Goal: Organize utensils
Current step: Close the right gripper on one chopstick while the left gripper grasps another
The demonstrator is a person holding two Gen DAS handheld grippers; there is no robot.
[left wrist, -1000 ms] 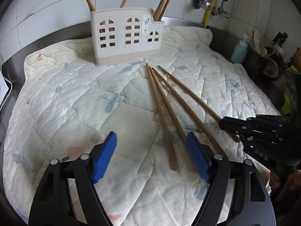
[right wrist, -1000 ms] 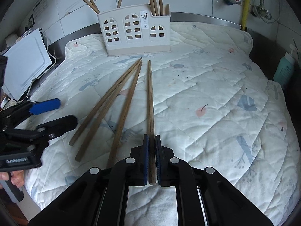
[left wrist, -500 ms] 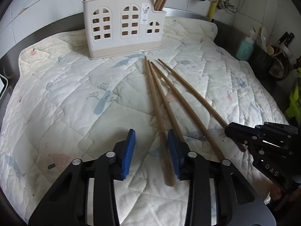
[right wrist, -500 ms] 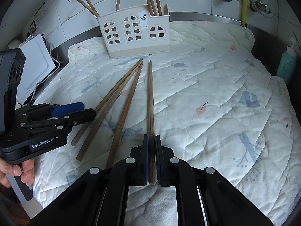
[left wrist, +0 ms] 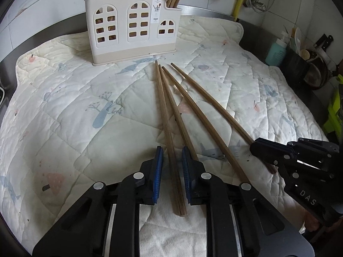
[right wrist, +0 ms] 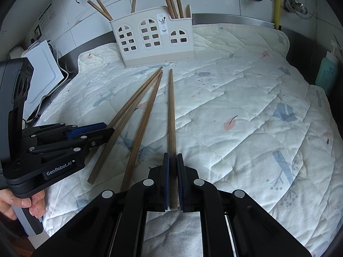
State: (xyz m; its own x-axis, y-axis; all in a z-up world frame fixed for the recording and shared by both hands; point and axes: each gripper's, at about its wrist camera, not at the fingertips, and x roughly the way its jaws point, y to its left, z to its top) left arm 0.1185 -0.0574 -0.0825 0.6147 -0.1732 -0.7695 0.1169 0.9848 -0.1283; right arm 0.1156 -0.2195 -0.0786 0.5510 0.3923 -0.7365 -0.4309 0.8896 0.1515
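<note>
Four long wooden chopsticks lie fanned on the quilted mat (left wrist: 64,111), thin tips gathered near the cream utensil holder (left wrist: 130,25) at the mat's far edge, thick ends spread toward the near edge where both grippers work.

Starting at the left, the left gripper (left wrist: 171,171) has its blue pads (left wrist: 158,171) either side of the leftmost chopstick (left wrist: 166,124), narrowed but with daylight still showing on both sides of the wood, so I'd call it open around the stick, not yet gripping. The stick runs straight along the fingers, its butt end well inside the jaws, so a plain squeeze looks like all that's wanted. The second chopstick (left wrist: 178,115) passes close under or beside the right-hand pad; I can't tell whether it would get caught too.

The third chopstick (left wrist: 203,120) lies free between the two tools.

On the right, the right gripper (right wrist: 172,171) is clamped on the fourth chopstick (right wrist: 171,111), pads tight against its thick end, shaft pointing away toward the holder. Each hand is nearest its own stick.

The holder already carries several chopsticks, their tops cut off by the frame. Its inner compartments are hidden behind the windowed front, so which slot has room isn't clear.
</note>
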